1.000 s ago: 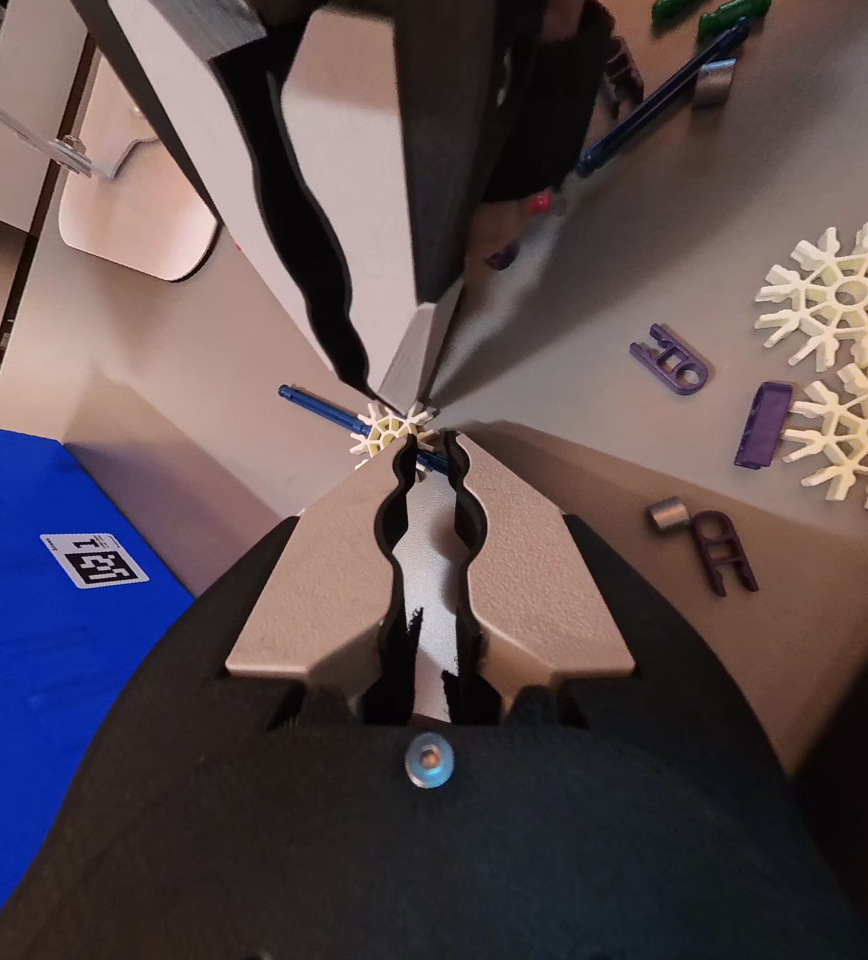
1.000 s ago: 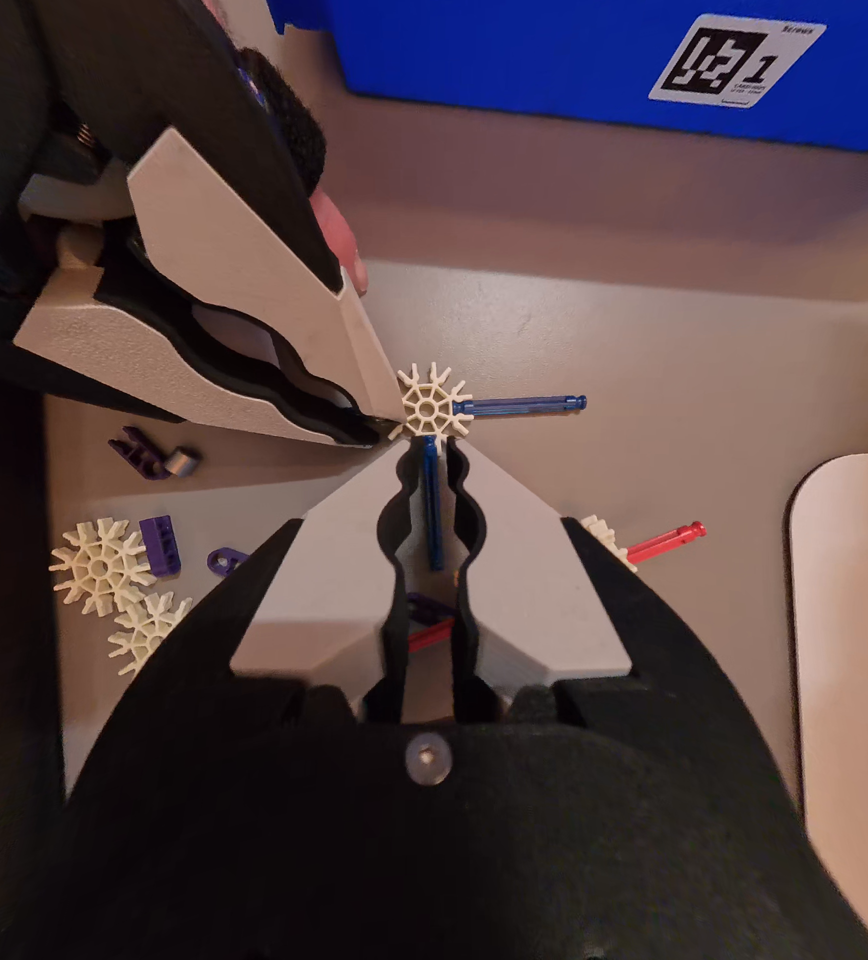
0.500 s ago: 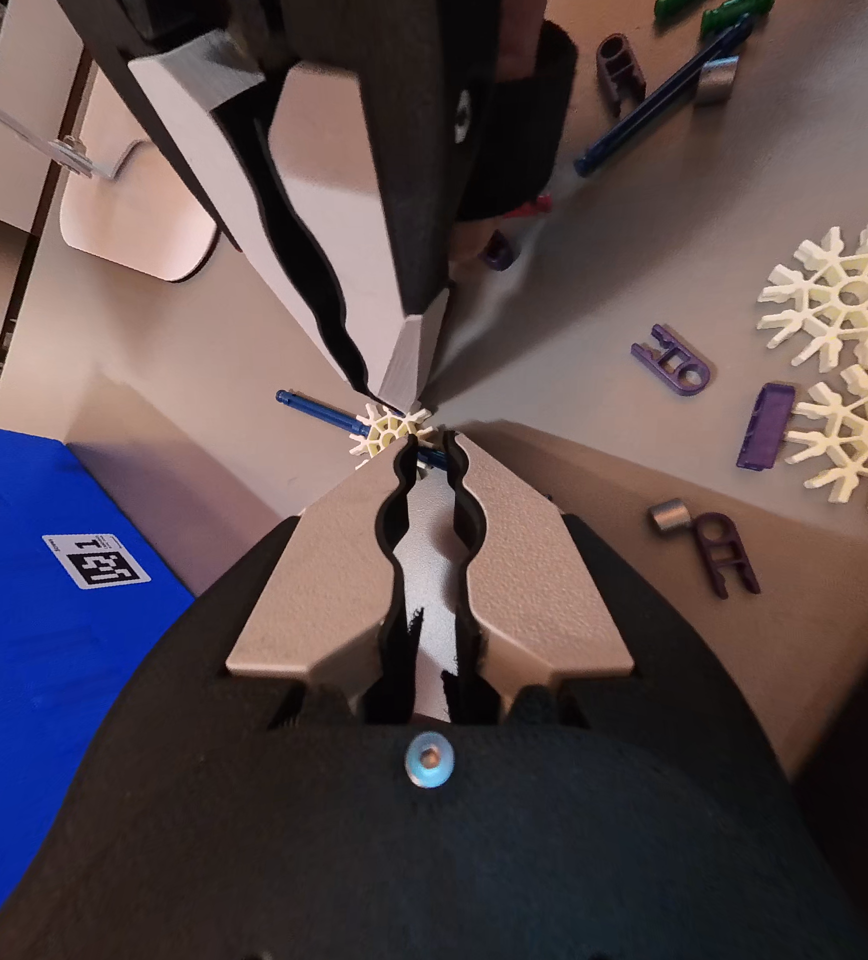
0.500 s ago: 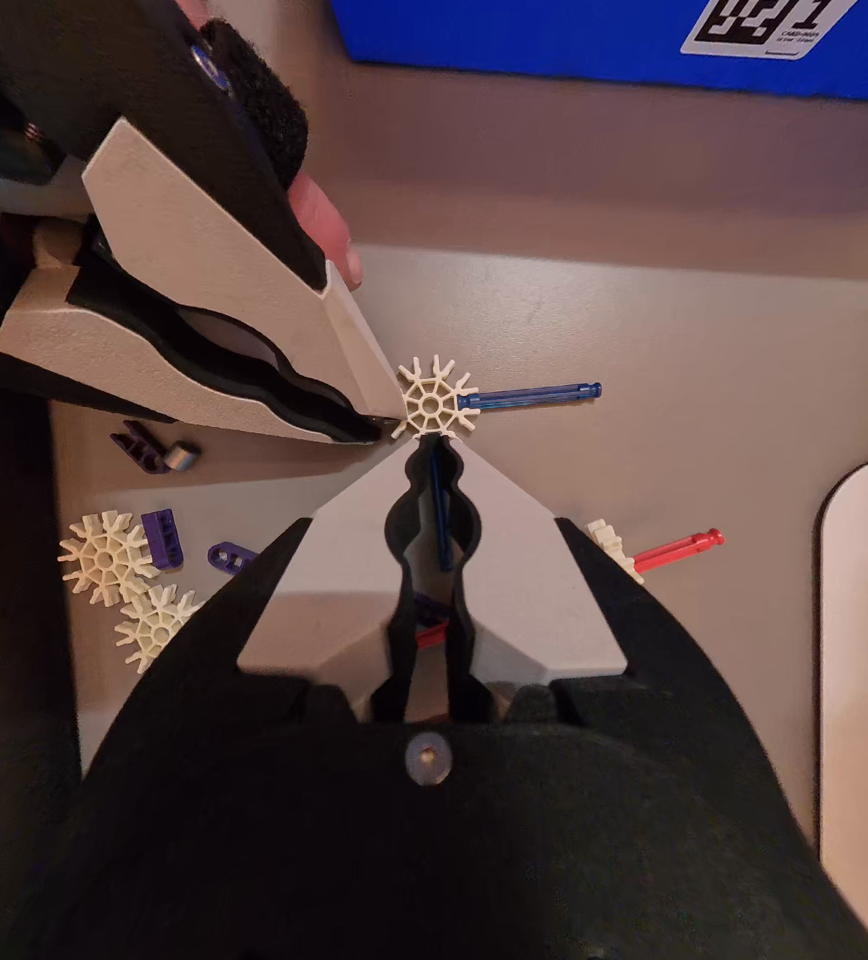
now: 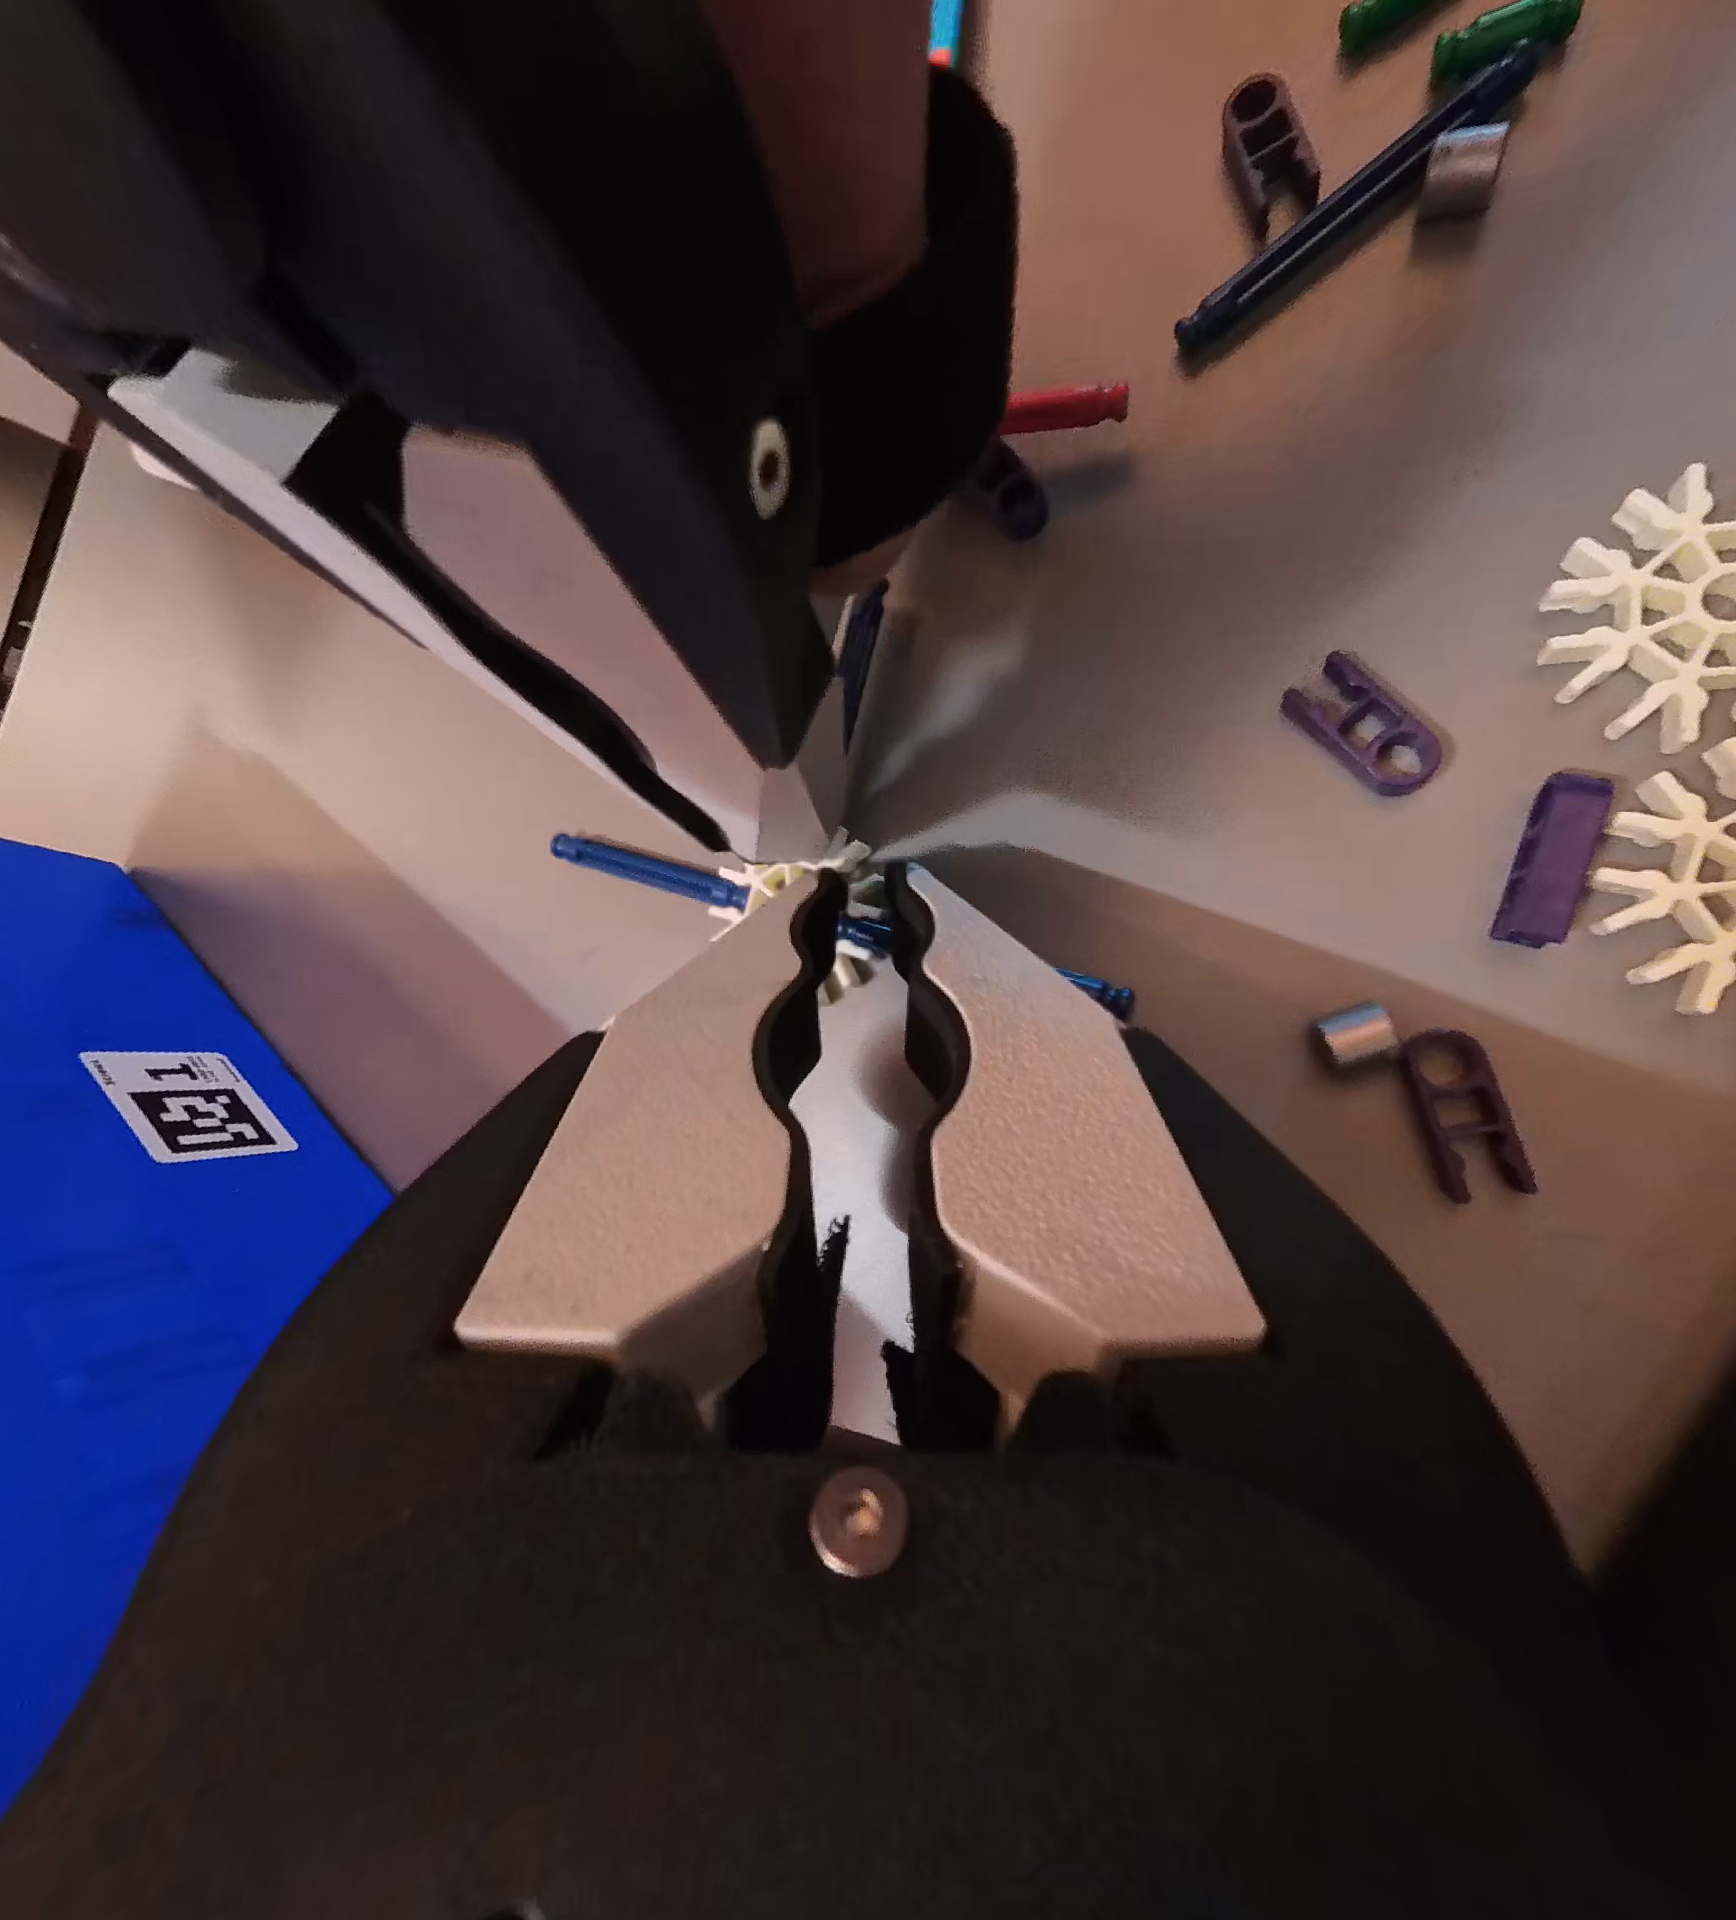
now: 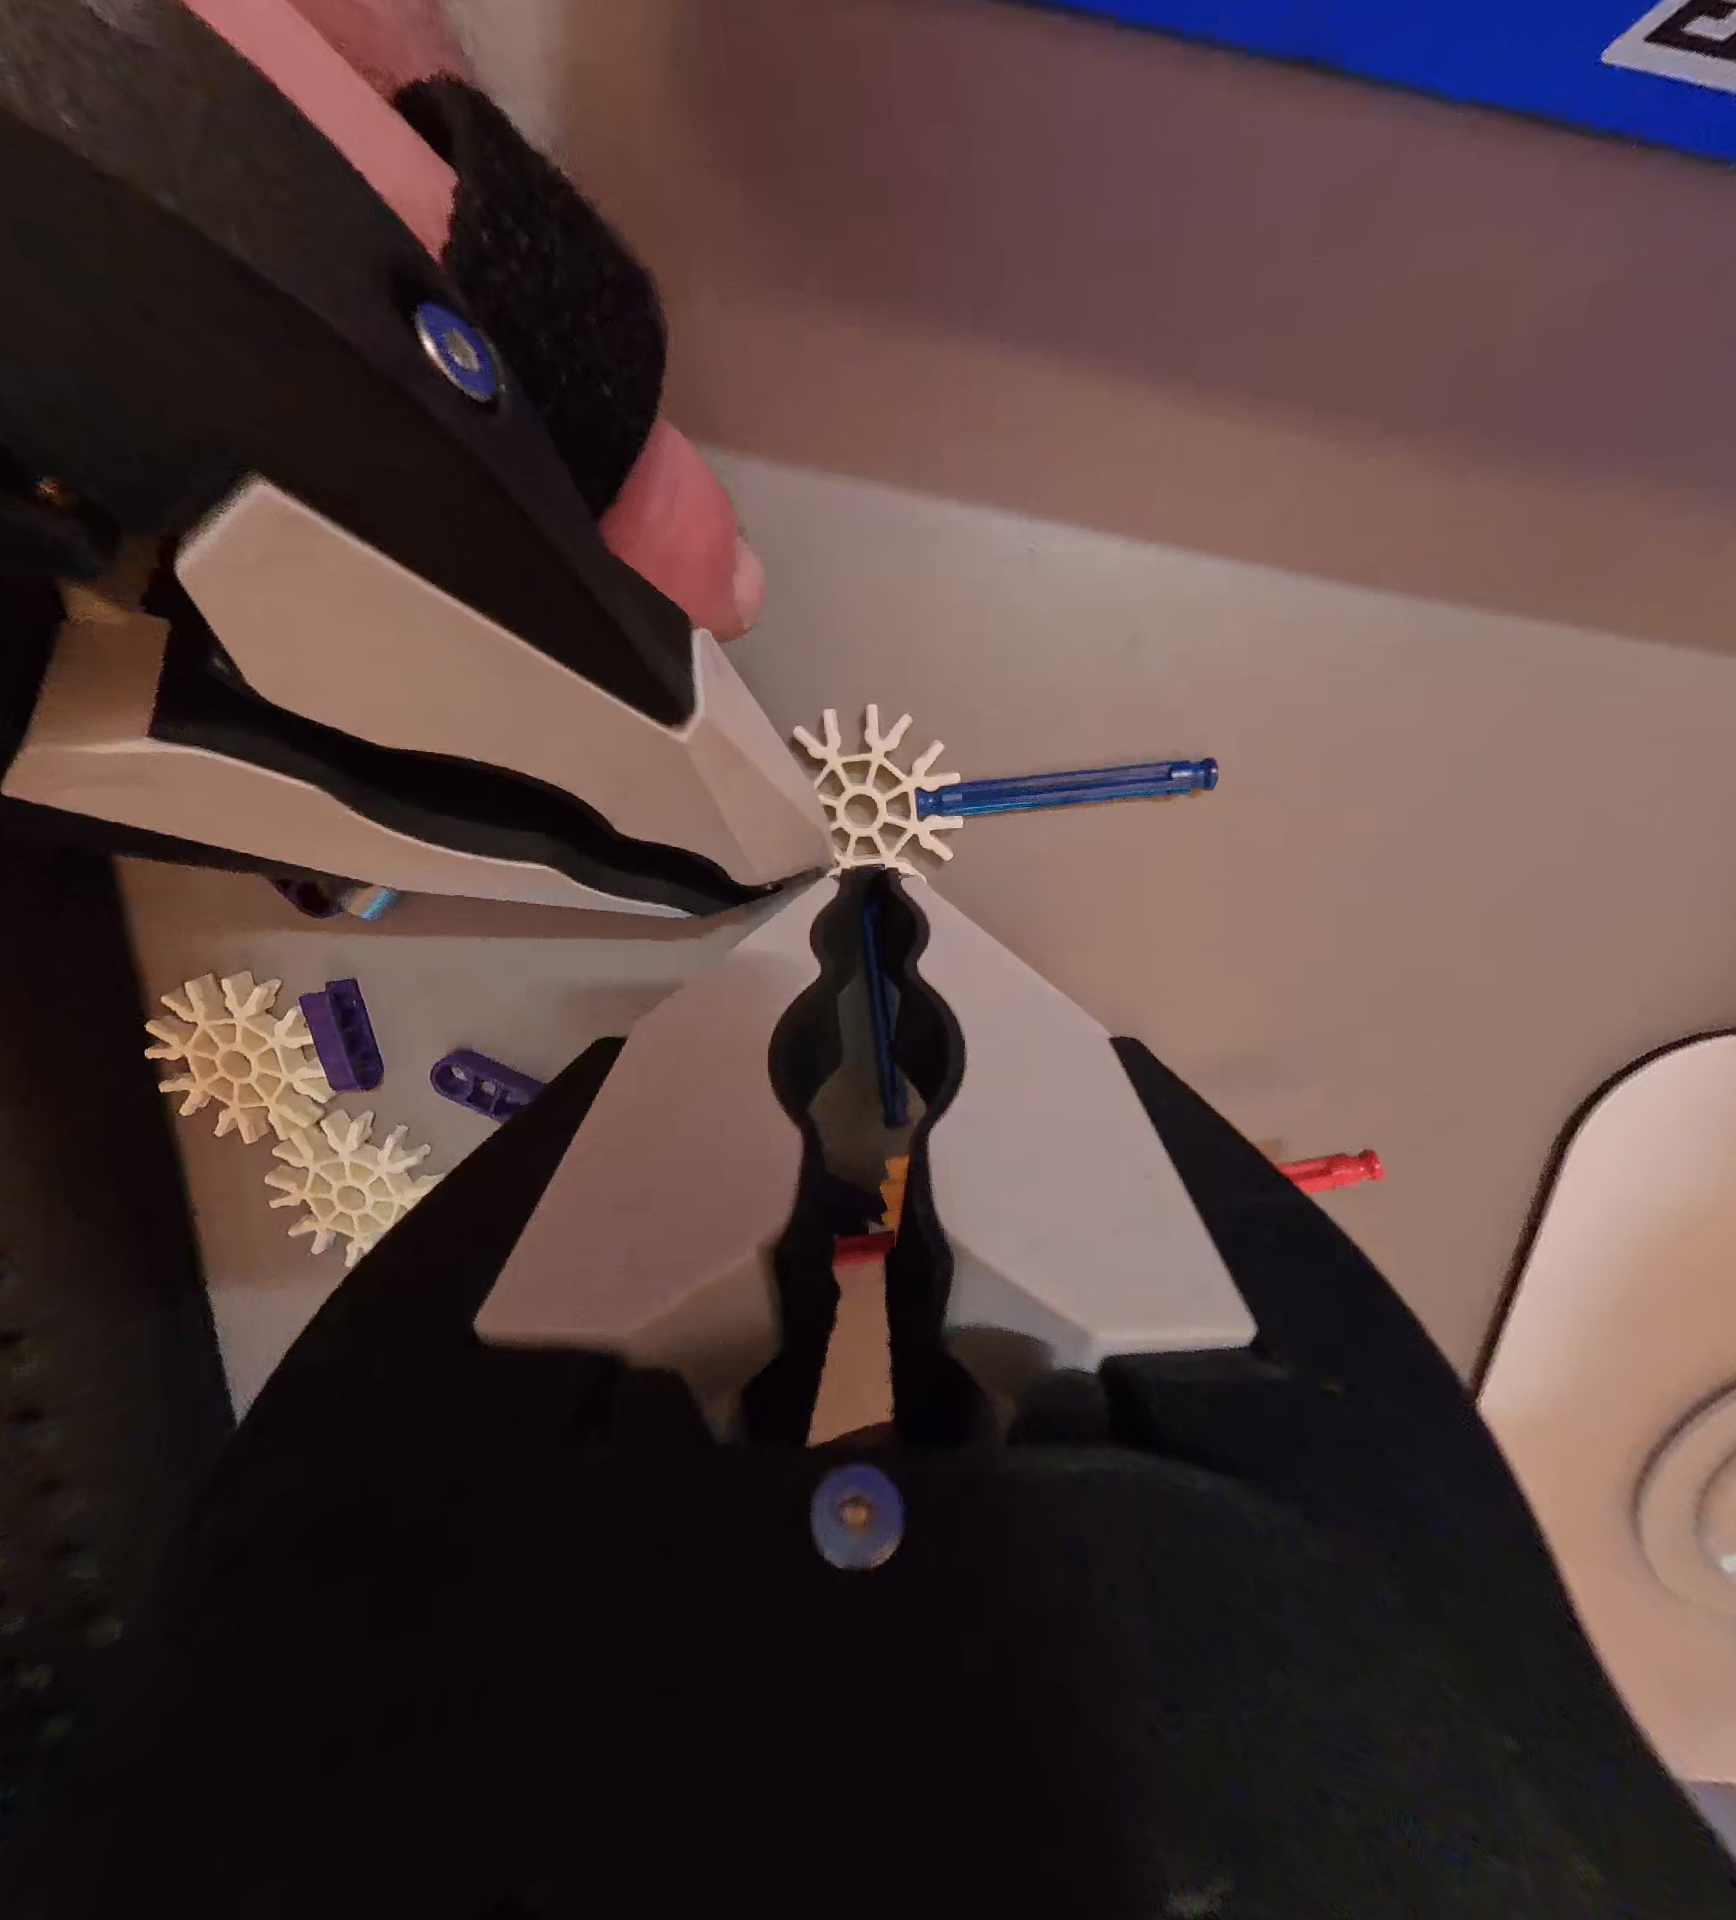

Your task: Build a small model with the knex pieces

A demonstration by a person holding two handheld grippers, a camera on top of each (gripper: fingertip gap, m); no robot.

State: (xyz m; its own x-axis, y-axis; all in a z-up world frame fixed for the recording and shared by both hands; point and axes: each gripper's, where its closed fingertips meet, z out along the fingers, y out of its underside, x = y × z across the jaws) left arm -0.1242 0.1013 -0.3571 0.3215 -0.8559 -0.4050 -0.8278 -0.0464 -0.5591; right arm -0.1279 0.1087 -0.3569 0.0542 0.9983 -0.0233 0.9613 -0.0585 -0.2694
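Cream snowflake-shaped plastic connector [image 6: 876, 798], flat with forked spokes around an open hub, hangs above the matte beige tabletop [image 6: 1363, 935] at the point where both grippers meet. At its left edge the left gripper [image 6: 810, 871], with smooth grey wedge fingers lined in wavy black rubber, pinches the connector's rim, jaws drawn nearly together. Below the connector the right gripper [image 6: 869, 883] has its jaws squeezed narrow on a thin ribbed translucent blue plastic rod [image 6: 883, 1013] lying along its fingers, the rod's tip at the connector's lower slot. A second blue rod [image 6: 1066, 787] sticks out rightward from the connector. In the left wrist view two loose cream snowflake connectors [image 5: 1716, 634] lie flat at the right, beside a small purple plastic block [image 5: 1552, 873] and a purple clip piece [image 5: 1363, 724]. A glossy blue box [image 5: 64, 1299] lies at the left.
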